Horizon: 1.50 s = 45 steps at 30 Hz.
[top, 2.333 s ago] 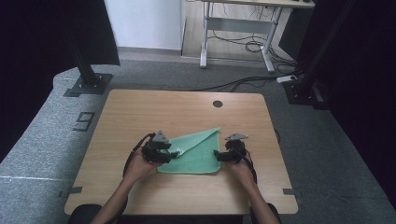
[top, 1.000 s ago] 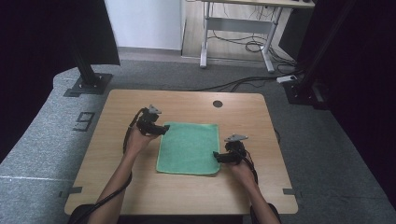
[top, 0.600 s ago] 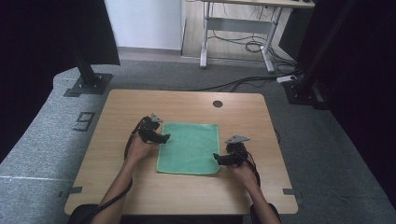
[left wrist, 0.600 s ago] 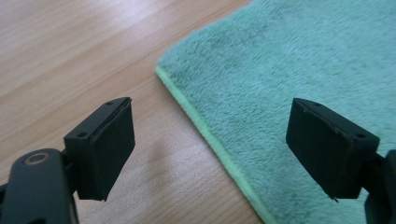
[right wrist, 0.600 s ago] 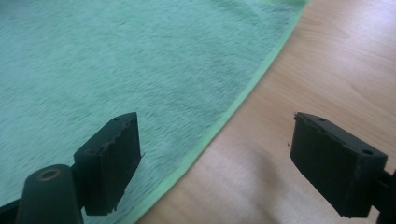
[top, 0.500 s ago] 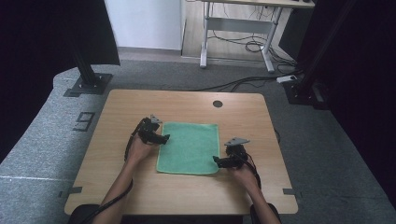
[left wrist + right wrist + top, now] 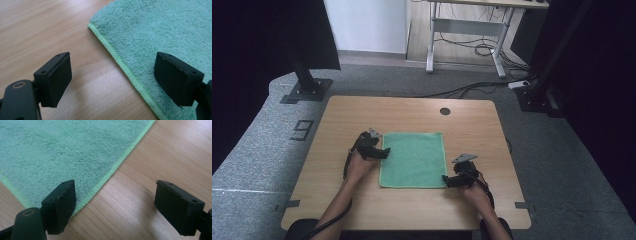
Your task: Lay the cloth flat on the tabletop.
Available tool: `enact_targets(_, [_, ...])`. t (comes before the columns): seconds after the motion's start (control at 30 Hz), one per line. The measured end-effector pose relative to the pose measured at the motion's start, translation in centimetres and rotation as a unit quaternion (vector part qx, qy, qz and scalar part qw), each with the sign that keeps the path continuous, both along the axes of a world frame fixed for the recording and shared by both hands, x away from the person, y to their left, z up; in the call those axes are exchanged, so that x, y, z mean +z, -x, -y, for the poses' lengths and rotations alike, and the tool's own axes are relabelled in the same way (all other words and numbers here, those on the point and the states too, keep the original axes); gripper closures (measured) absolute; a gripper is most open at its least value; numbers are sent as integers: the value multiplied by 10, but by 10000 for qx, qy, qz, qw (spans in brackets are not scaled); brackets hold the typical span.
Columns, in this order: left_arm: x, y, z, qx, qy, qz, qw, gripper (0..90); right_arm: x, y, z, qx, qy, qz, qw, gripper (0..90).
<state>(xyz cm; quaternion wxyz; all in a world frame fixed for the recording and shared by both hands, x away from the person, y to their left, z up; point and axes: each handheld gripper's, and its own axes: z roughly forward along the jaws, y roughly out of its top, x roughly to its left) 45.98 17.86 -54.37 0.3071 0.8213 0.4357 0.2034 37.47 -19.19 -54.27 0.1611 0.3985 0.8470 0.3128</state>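
A green towel (image 7: 413, 159) lies flat and spread out on the wooden table (image 7: 412, 112). My left gripper (image 7: 384, 152) sits at the towel's left edge, open, with the towel's hem (image 7: 117, 58) running between its jaws and nothing held. My right gripper (image 7: 446, 180) is at the towel's near right corner, open too; the towel's edge (image 7: 110, 173) passes between its jaws. In the left gripper view the towel (image 7: 160, 27) covers the upper right; in the right gripper view the towel (image 7: 62, 150) covers the upper left.
A round cable hole (image 7: 445, 111) is near the table's far edge. Bare wood surrounds the towel on all sides. Beyond the table are grey carpet, black stand bases (image 7: 304, 90) and a desk frame with cables (image 7: 472, 47).
The towel went from a folded triangle to a flat rectangle. My left gripper moved out to the far left, then came back down along the left edge. The right gripper stayed near the near right corner.
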Motion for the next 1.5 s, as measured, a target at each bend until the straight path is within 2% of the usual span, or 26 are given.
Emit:
enact_targets(0.17, [0, 13, -10, 31, 77, -55, 10000, 151, 0, -1, 0, -5, 46, 61, 10000, 175])
enact_targets(0.4, [1, 34, -18, 38, 32, -74, 10000, 151, 0, -4, -2, -17, 49, 129, 9999, 179])
enact_targets(0.67, [0, 49, -25, 43, 56, -103, 9999, 151, -1, -5, -4, 7, -1, 176, 9998, 214])
enact_targets(0.77, [2, 41, -23, 25, -17, -147, 9999, 137, 0, -4, -5, 56, 37, 188, 9998, 229])
enact_targets(0.87, [4, 27, -14, -1, -275, -77, 9996, 138, 0, -3, -6, 57, 47, 197, 9998, 227])
enact_targets(1.0, [6, 6, 1, -50, -497, -8, 9987, 140, -1, 0, -4, 62, 41, 181, 9998, 198])
enact_targets(1.13, [7, -11, 11, -64, -507, -17, 9987, 140, 0, 3, -4, 94, 81, 175, 9998, 189])
enact_targets(1.23, [5, -18, 13, -1, -371, -47, 9993, 140, 0, 5, -7, 195, 142, 205, 9995, 188])
enact_targets(1.37, [7, -11, 11, 42, -361, -35, 9993, 145, 1, 7, -8, 266, 182, 247, 9992, 192])
enact_targets(1.4, [9, -5, 7, 20, -269, -42, 9996, 144, 2, 7, -7, 286, 132, 253, 9992, 192])
enact_targets(1.5, [14, 17, -10, -54, 32, -133, 9999, 141, 7, 5, 4, 162, -297, 216, 9992, 185])
